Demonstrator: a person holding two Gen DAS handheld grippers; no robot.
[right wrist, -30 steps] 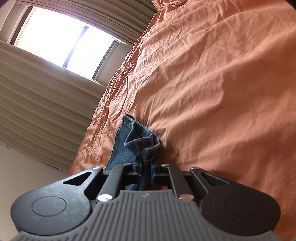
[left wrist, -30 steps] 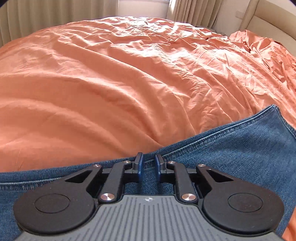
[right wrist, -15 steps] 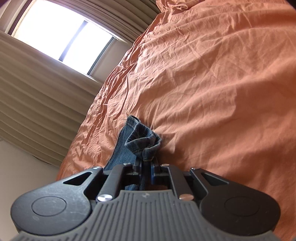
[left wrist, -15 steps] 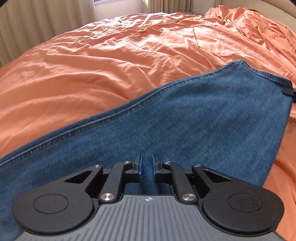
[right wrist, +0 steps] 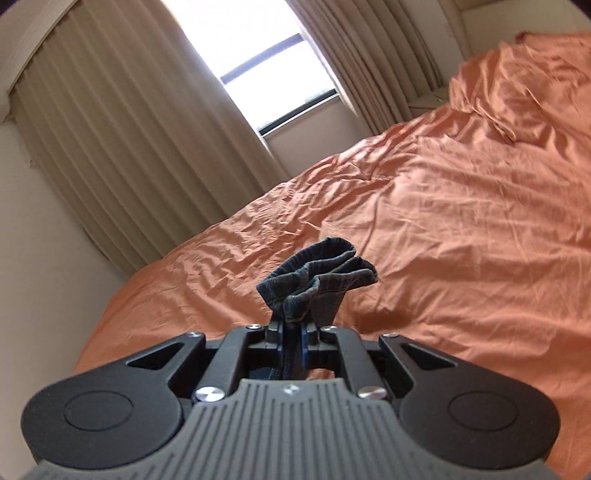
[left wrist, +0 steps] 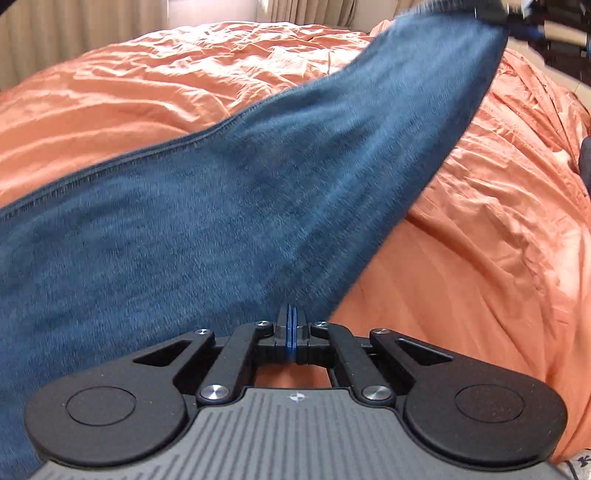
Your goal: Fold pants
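Observation:
Blue denim pants (left wrist: 229, 206) stretch in the air across the left wrist view, from lower left up to the top right corner, above the orange bed. My left gripper (left wrist: 292, 314) is shut tight at the lower edge of the cloth; whether denim is pinched between its pads is hidden. My right gripper (right wrist: 291, 328) is shut on a bunched hem of the pants (right wrist: 321, 275), which sticks up past its fingertips. The right gripper also shows dark and blurred at the top right of the left wrist view (left wrist: 532, 33).
A wrinkled orange bedsheet (left wrist: 480, 236) covers the bed (right wrist: 461, 229). Beige curtains (right wrist: 122, 140) and a bright window (right wrist: 266, 62) stand beyond the bed's far side. Rumpled orange bedding (right wrist: 524, 70) lies at the back right.
The left gripper's jaws have closed fully. The right gripper has lifted its end of the pants high off the bed, so the denim now hangs stretched between the two grippers.

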